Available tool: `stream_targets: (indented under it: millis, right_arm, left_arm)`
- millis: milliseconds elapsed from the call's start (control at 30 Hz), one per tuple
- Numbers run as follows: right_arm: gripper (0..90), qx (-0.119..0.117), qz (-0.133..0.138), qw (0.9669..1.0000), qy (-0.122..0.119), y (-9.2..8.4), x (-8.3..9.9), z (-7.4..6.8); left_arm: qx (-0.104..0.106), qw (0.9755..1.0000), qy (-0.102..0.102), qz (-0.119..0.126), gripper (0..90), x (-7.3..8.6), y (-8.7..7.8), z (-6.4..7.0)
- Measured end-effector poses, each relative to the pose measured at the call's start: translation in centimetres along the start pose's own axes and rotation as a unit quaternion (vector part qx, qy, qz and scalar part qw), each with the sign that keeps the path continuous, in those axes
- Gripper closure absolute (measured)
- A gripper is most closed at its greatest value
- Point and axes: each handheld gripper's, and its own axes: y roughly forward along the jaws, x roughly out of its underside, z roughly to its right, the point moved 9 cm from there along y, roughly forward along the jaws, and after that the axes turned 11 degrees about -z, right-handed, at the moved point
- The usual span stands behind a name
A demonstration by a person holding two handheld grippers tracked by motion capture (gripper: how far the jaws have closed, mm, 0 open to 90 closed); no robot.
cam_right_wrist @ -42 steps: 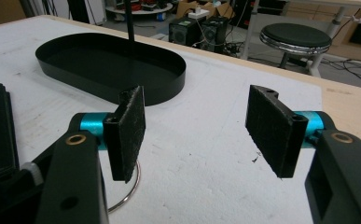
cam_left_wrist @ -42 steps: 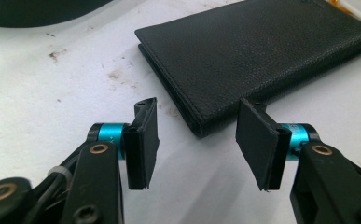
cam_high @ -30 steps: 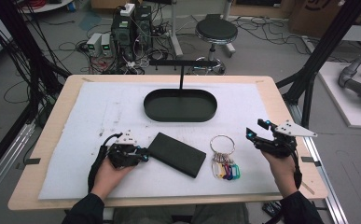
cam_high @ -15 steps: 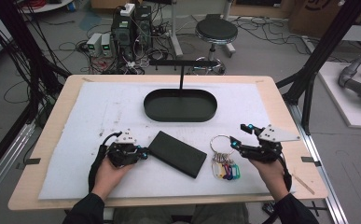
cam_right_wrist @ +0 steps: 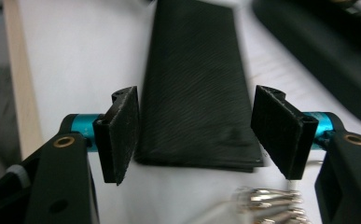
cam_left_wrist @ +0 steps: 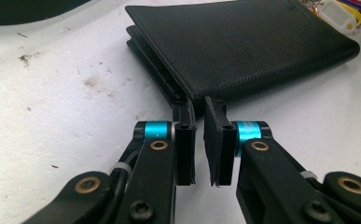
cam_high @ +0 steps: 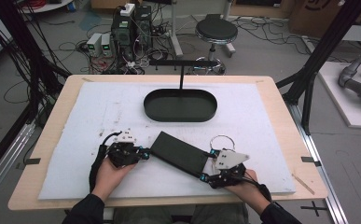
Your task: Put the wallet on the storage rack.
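So right now both grippers are working the black wallet (cam_high: 179,153), which lies flat on the white mat near the front edge of the counter (cam_high: 281,100), about midway along it and angled a bit. The left gripper (cam_high: 142,154) sits at the wallet's left end; in the left gripper view its jaws have just been closing and now stand nearly together right at the wallet's corner (cam_left_wrist: 187,100), with a thin gap left between the pads. Whether they actually pinch a bit of the wallet's edge I can't tell, they look more like they're butted up against it. The right gripper (cam_high: 205,173) is at the wallet's other end, near the counter's front edge, and its jaws have just been opening: in the right gripper view they're spread wide on either side of the wallet's short end (cam_right_wrist: 194,93), pads clear of it, nothing gripped. The key ring with coloured tags (cam_high: 221,142) lies just beside that end, partly under the gripper, and the black oval tray (cam_high: 180,105) sits empty further back toward the counter's middle. My read: this is the lining-up step before a two-handed pickup or opening of the wallet. Next move probably needs the right jaws eased forward over the end and squeezed without catching the keys.
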Motion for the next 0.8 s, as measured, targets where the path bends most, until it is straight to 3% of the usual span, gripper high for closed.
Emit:
stream_targets:
  millis: [67, 100, 133, 167, 200, 300, 467, 633, 767, 800]
  right_arm:
    - [37.1, -0.006, -0.012, 0.9997, -0.023, 0.9, 0.5, -0.8]
    - [37.1, -0.006, -0.012, 0.9997, -0.023, 0.9, 0.5, -0.8]
    - [37.8, -0.007, -0.038, 0.9982, -0.046, 1.8, 1.0, -1.4]
    - [37.8, -0.007, -0.038, 0.9982, -0.046, 1.8, 1.0, -1.4]
    - [39.4, 0.006, -0.053, 0.9962, -0.068, 2.3, 1.3, -1.7]
    - [46.3, 0.025, -0.057, 0.9949, -0.079, 2.4, 1.3, -1.5]
    - [52.5, 0.023, -0.060, 0.9945, -0.083, 2.3, 1.4, -1.5]
    - [72.2, 0.006, -0.049, 0.9953, -0.084, 1.7, 1.1, -1.3]
    - [79.3, -0.009, -0.033, 0.9971, -0.068, 1.1, 0.8, -1.0]
    - [80.3, -0.011, -0.024, 0.9979, -0.059, 0.8, 0.6, -0.7]
  left_arm:
    - [0.001, 1.0000, -0.004, 0.001, 82.4, 0.0, 0.0, 0.0]
    - [0.001, 1.0000, -0.004, 0.001, 82.4, 0.0, 0.0, 0.0]
    - [0.001, 1.0000, -0.005, 0.001, 82.4, 0.0, 0.0, 0.0]
    - [0.001, 1.0000, -0.005, 0.001, 82.4, 0.0, 0.0, 0.0]
    - [0.001, 1.0000, -0.005, 0.000, 82.4, 0.0, 0.0, 0.1]
    - [0.004, 1.0000, -0.008, 0.001, 82.4, 0.1, 0.0, 0.0]
    - [0.008, 0.9999, -0.009, 0.003, 82.3, 0.1, 0.0, 0.0]
    - [0.012, 0.9998, -0.010, 0.008, 82.1, 0.2, -0.1, 0.0]
    - [0.006, 0.9999, -0.007, 0.010, 79.9, 0.1, -0.1, -0.1]
    - [0.001, 0.9998, -0.004, 0.021, 76.9, 0.0, -0.3, -0.2]
